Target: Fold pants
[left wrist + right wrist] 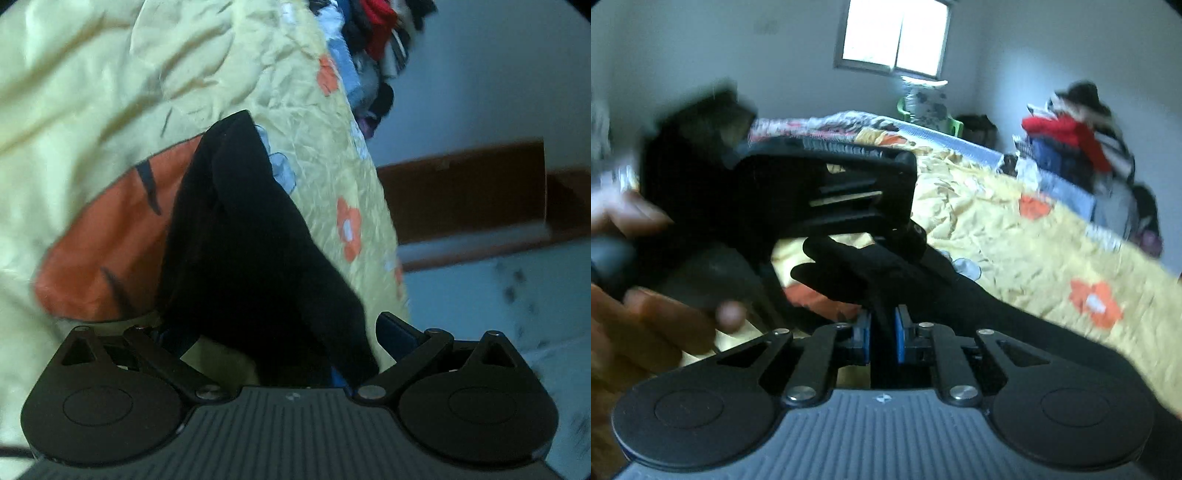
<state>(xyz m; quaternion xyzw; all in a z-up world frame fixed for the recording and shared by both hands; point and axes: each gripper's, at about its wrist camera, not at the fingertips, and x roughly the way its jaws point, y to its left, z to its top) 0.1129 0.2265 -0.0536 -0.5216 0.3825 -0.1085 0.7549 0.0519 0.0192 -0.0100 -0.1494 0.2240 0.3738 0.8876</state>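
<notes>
The black soft-fabric pants [236,236] lie bunched on a pale yellow crinkled bedspread with orange flower prints [92,92], draped over a large orange petal of the pattern and running toward the bed's edge. In the left wrist view a dark fold of them fills the space between the spread arms of the left gripper [280,343]; its jaws stand wide apart with the cloth hanging between them, and one blue pad [397,338] at the right shows clear of the fabric, so nothing is pinched there.

In the right wrist view the right gripper [882,334] has its two blue pads [900,334] drawn close together with a narrow strip of the black pants [979,306] clamped between them. The fabric stretches from there up and right across the bed.

The left gripper's black body [820,192] sits just ahead and left of that grip, blurred, held in a person's hand [665,321] whose fingertips [729,314] curl round the handle.

Farther off, a heap of red, blue and striped clothes [1071,144] sits at the bed's far edge, below a bright window [895,35] in a white wall. Beside the bed, a brown wooden skirting board [469,192] runs above a pale floor.
</notes>
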